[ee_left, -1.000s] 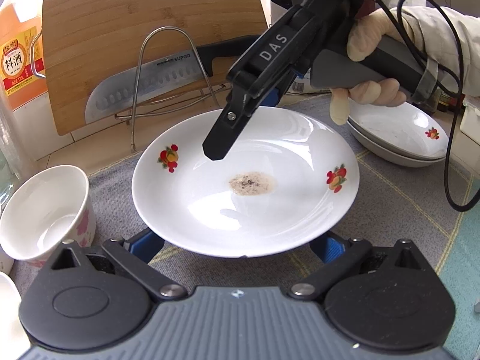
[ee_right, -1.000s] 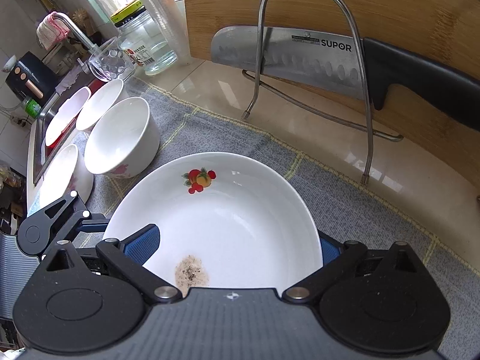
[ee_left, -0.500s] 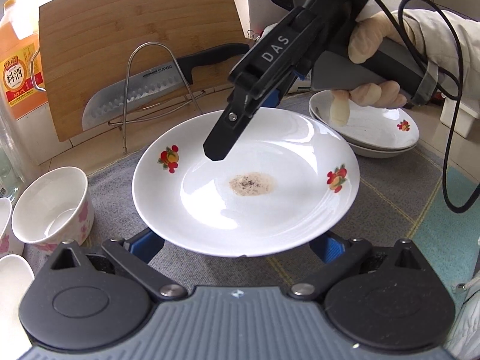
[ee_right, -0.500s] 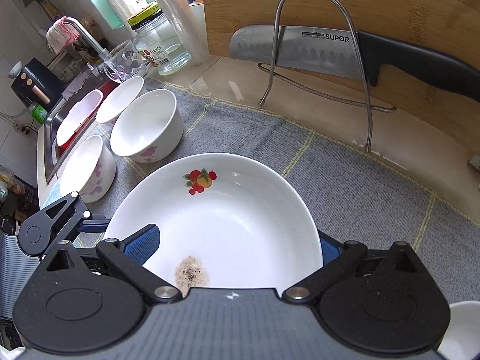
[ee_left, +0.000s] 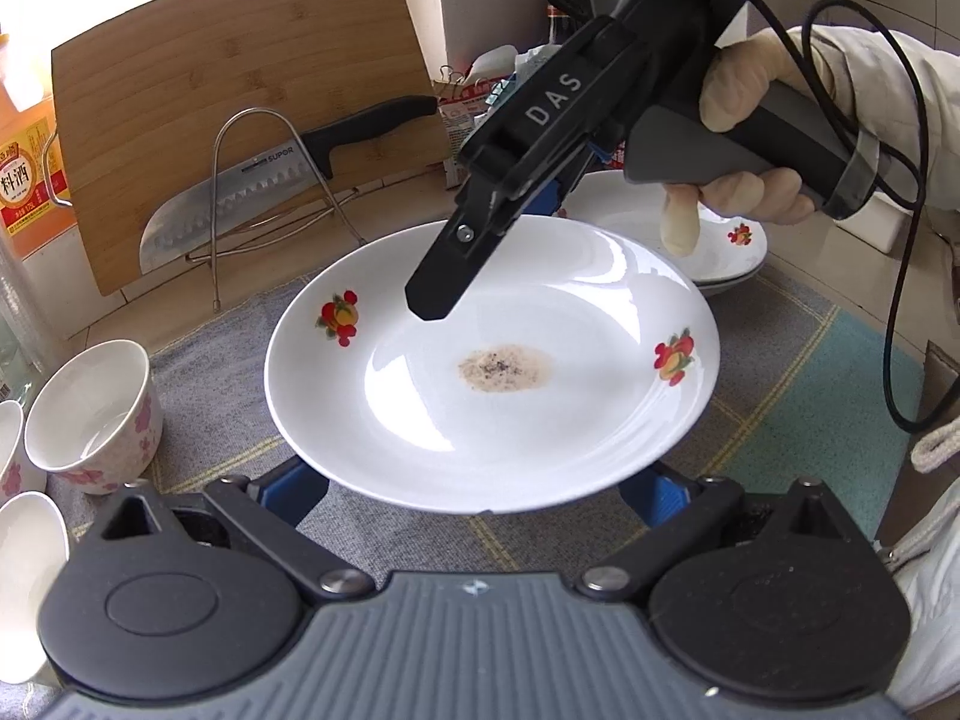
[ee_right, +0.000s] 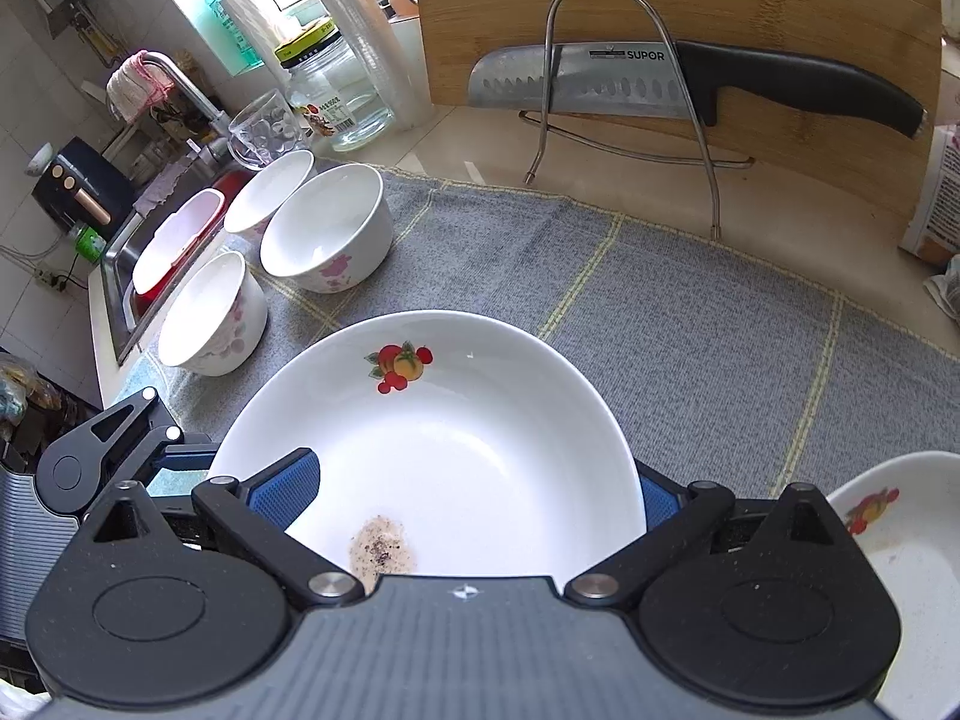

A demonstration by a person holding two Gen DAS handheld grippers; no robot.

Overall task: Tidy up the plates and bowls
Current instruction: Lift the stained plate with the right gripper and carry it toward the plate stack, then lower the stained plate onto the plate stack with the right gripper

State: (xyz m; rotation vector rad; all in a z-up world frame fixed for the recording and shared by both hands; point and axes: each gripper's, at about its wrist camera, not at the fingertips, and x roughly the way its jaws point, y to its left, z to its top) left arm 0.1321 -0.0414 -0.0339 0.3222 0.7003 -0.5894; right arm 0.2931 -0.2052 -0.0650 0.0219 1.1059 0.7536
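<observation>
**Inspector A:** Left wrist view. The white plate [ee_left: 492, 372] fills the centre of the frame, raised above the grey mat [ee_left: 228, 336], with a brown speckled stain at its middle. The right gripper [ee_left: 456, 276] comes down from the upper right, one black finger over the plate's far rim, a blue pad under it: pinching the rim. A gloved hand [ee_left: 750, 138] grips its handle. State of the left gripper [ee_left: 480, 498]?

**Inspector B:** Its blue pads sit wide apart beneath the plate's near edge. Spread; whether it touches the plate, I cannot tell. Stacked plates [ee_left: 720, 240] lie at centre right, behind the held one. A floral bowl [ee_left: 90, 414] stands at left.

**Inspector A:** Right wrist view. The plate [ee_right: 468, 450] occupies the lower centre, its rim between the right gripper's [ee_right: 474, 492] pads.

**Inspector B:** Three bowls [ee_right: 324, 234] cluster at centre left, near the sink. A knife [ee_right: 660, 84] rests against the cutting board [ee_right: 720, 0], upper right.
</observation>
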